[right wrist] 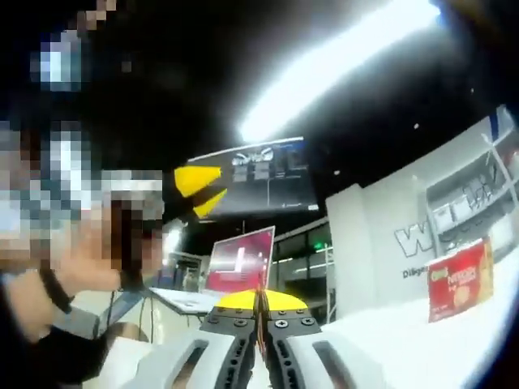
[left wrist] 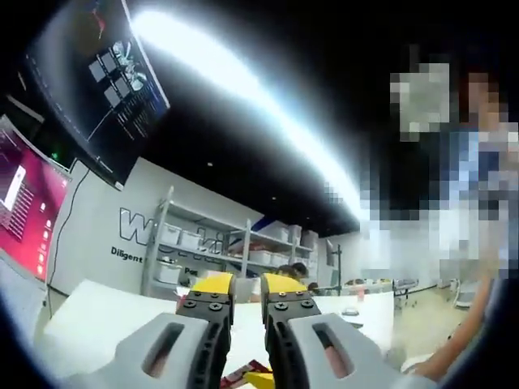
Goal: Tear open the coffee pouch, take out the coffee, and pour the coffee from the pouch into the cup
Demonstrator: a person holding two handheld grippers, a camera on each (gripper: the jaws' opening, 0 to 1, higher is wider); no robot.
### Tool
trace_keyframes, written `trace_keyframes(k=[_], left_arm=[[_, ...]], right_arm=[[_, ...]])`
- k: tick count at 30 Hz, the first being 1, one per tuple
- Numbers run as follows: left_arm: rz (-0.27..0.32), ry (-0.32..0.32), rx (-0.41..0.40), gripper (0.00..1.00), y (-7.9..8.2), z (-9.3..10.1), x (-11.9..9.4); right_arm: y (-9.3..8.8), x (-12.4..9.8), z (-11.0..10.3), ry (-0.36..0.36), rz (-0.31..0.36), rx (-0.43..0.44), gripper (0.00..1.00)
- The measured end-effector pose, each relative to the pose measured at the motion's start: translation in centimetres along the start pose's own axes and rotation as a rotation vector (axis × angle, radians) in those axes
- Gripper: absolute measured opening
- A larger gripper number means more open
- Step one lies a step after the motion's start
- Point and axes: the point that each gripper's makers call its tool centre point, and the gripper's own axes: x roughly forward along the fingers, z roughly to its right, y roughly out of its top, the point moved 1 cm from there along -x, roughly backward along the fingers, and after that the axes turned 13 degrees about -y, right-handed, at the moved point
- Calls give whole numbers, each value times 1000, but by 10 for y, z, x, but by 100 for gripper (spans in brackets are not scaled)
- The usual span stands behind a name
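Nearest your lens in the left gripper view is your left gripper [left wrist: 247,285], its yellow-tipped jaws standing a narrow gap apart with nothing between the tips. Just below them, at the bottom edge between the grey jaw bodies, a scrap of red and yellow packaging [left wrist: 253,378] peeks out — too little of it shows to tell whether it is the coffee pouch. Your right gripper [right wrist: 259,300] has its jaws pressed together, the yellow tips meeting on a thin line; whether anything thin is pinched there you cannot tell. In the right gripper view the left gripper's yellow tips [right wrist: 199,190] show at middle left, spread apart in a V. A red packet with yellow lettering [right wrist: 460,279] stands upright on the white table [right wrist: 422,348] at the right, well apart from your jaws. Behind it runs a white wall with dark lettering [right wrist: 418,243] and shelving [right wrist: 474,198]. A laptop with a pink screen [right wrist: 239,261] sits open farther back, with a dark monitor [right wrist: 263,176] above it. In the left gripper view, metal shelves with white bins [left wrist: 231,247] line the wall, a person's forearm [left wrist: 458,344] reaches in at lower right, and a long ceiling light [left wrist: 259,101] glares overhead.
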Motion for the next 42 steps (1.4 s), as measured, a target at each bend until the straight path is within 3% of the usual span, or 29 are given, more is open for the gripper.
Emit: trace_keyframes(k=[5,9,15,29,34,42], left_arm=[[-14,-6,5,15,-4,2,3],[-14,-8,14,15,-3,8,6],[-65,-11,50,15,-12,16,13],[-86,-40,45,15,-20,24,24],[-80,-52,44,15,-20,27,27],[-82,-57,40,15,-21,28,26]], right_arm=[[-9,17,-6,25,10,-18,3],[-26,29,-12,69,-16,-48,3],[-31,28,-5,47,-39,-17,3],[-47,31,-2,34,-111,5,5],[-48,32,-8,55,-108,-3,16],[-47,35,-8,48,-86,-27,42]])
